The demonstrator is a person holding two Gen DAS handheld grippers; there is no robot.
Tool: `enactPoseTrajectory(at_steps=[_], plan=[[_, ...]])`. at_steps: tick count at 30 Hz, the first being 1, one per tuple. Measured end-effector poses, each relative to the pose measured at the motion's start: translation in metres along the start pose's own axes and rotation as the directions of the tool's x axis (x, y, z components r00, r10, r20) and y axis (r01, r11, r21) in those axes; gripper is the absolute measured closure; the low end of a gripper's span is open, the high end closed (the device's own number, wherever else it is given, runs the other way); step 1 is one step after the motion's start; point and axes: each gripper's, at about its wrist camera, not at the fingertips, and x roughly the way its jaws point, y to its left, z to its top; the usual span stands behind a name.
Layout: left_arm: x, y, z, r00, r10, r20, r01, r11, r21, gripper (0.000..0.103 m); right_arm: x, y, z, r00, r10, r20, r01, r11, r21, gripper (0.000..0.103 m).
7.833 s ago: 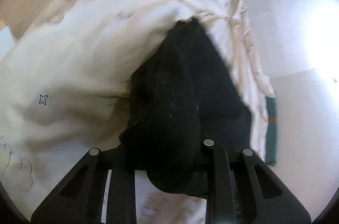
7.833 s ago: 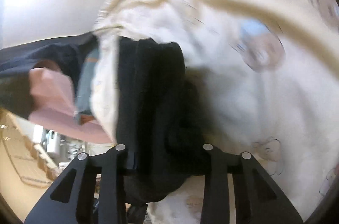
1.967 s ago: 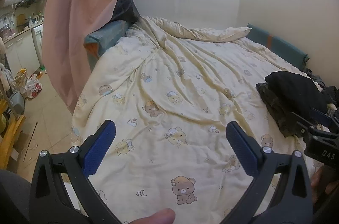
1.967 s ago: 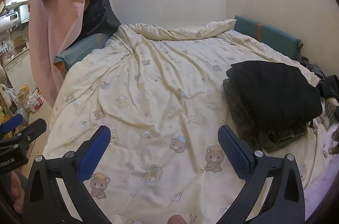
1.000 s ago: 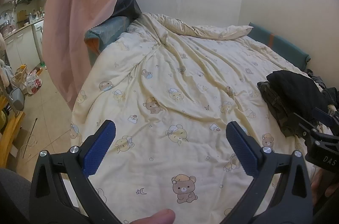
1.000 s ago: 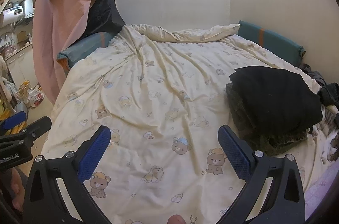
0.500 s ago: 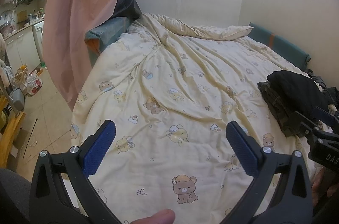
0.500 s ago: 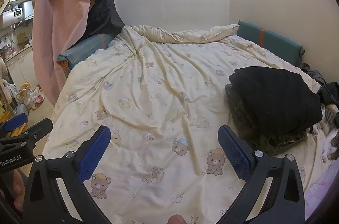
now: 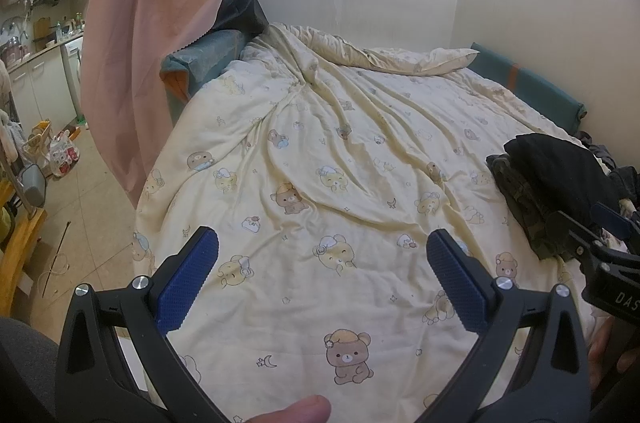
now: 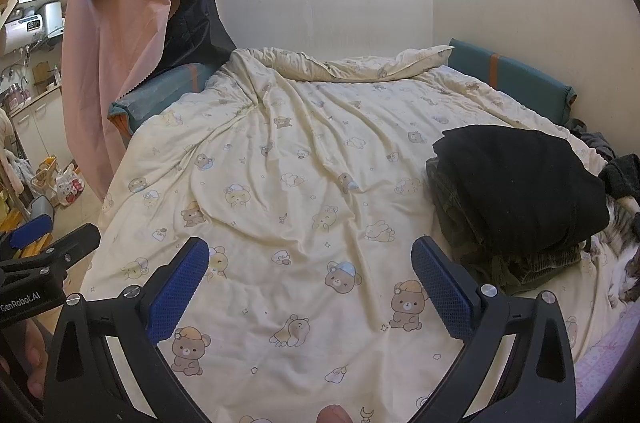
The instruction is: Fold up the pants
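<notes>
Folded black pants [image 10: 520, 183] lie on top of a folded olive garment [image 10: 460, 219] at the right side of the bed; the same stack [image 9: 552, 175] shows at the right edge of the left wrist view. My left gripper [image 9: 322, 247] is open and holds nothing, hovering over the cream bear-print duvet [image 9: 340, 151], well left of the stack. My right gripper [image 10: 310, 257] is also open with nothing in it, above the duvet [image 10: 280, 163], its right finger [image 10: 436, 283] just left of the stack.
A pink and dark curtain [image 9: 152, 23] hangs at the bed's left. Teal cushions [image 10: 512, 79] line the wall. More dark clothes [image 10: 624, 175] and a patterned fabric [image 10: 620, 243] lie right of the stack. A kitchen area [image 9: 36, 71] lies left, past the floor.
Seconds ago both grippers were shut on the black pants; now both are open and drawn back, with the pants on the stack. Over the last second only slight camera drift.
</notes>
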Motion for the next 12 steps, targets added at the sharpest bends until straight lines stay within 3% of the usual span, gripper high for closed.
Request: enactPoseTrajectory(at_steps=[12], plan=[[-0.0011, -0.0015, -0.0006, 1.000, -0.011, 0.008, 0.011, 1.000, -0.006, 0.000, -0.0001, 0.0003, -0.0005, 1.000, -0.002, -0.002, 0.002, 1.000, 0.001, 0.000]])
